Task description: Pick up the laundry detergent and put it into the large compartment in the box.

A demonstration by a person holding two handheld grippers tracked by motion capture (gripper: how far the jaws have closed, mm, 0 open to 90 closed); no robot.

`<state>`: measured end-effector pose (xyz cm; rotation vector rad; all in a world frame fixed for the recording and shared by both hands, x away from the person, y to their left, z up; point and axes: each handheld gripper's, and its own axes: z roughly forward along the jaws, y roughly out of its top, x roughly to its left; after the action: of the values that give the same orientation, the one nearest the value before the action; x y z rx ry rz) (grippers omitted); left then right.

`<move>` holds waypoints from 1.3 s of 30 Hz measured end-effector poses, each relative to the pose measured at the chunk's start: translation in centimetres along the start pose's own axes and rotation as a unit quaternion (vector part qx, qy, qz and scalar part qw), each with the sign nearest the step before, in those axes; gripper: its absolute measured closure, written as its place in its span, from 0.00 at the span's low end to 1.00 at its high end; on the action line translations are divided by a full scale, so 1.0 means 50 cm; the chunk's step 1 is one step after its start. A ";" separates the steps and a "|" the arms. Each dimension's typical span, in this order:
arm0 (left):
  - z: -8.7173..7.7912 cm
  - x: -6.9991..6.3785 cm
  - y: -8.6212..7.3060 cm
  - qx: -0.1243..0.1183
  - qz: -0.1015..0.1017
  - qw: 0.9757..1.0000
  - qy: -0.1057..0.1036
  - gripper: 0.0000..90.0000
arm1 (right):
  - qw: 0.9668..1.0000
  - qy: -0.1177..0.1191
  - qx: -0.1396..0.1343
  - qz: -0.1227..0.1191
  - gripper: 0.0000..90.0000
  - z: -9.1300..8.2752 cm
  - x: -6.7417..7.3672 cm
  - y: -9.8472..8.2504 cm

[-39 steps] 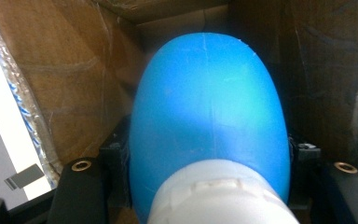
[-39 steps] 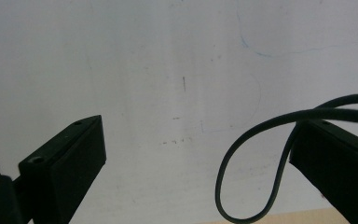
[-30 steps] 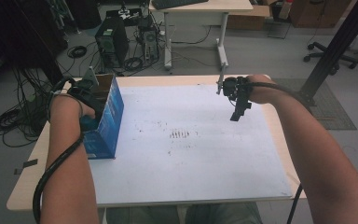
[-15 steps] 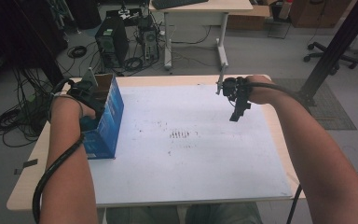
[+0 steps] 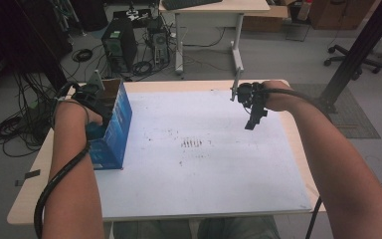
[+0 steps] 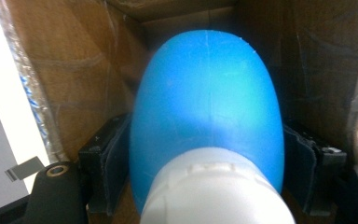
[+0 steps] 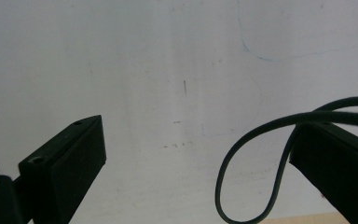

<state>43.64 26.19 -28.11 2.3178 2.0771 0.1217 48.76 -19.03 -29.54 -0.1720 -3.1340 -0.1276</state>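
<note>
The left gripper (image 6: pixel 205 154) is inside the open cardboard box (image 5: pixel 114 124) at the left of the high view, its jaws closed on the two flanks of a blue bottle (image 6: pixel 207 102). In the left gripper view the bottle sits at frame centre, white cap (image 6: pixel 216 191) at the bottom, rounded end pointing into the box, brown walls on both sides.

The bottle appears to be smooth, glossy plastic; expect a light but slippery body. The curved flanks offer little flat contact, so it may slide or rotate under a loose grip. The widest section, where the jaws now sit, looks like the safest place to hold; the ribbed cap is a second option. Contents, and therefore weight, cannot be determined.

The right gripper (image 5: pixel 252 110) hangs over the white table sheet (image 5: pixel 204 169) at upper right of the high view, jaws wide apart and empty.
</note>
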 end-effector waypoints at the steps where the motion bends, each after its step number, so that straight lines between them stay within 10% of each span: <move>1: -0.002 0.000 0.000 0.000 0.000 1.000 0.001 0.28 | 1.000 0.000 -0.001 -0.001 0.03 0.000 0.000 0.000; 39: -0.090 -0.019 -0.014 -0.019 -0.004 0.999 0.032 0.19 | 1.000 -0.009 -0.016 -0.007 0.03 -0.018 0.012 -0.012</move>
<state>42.49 25.16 -23.72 2.3133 2.0928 0.2371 48.07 -19.63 -28.67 -0.1530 -3.1526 -0.1777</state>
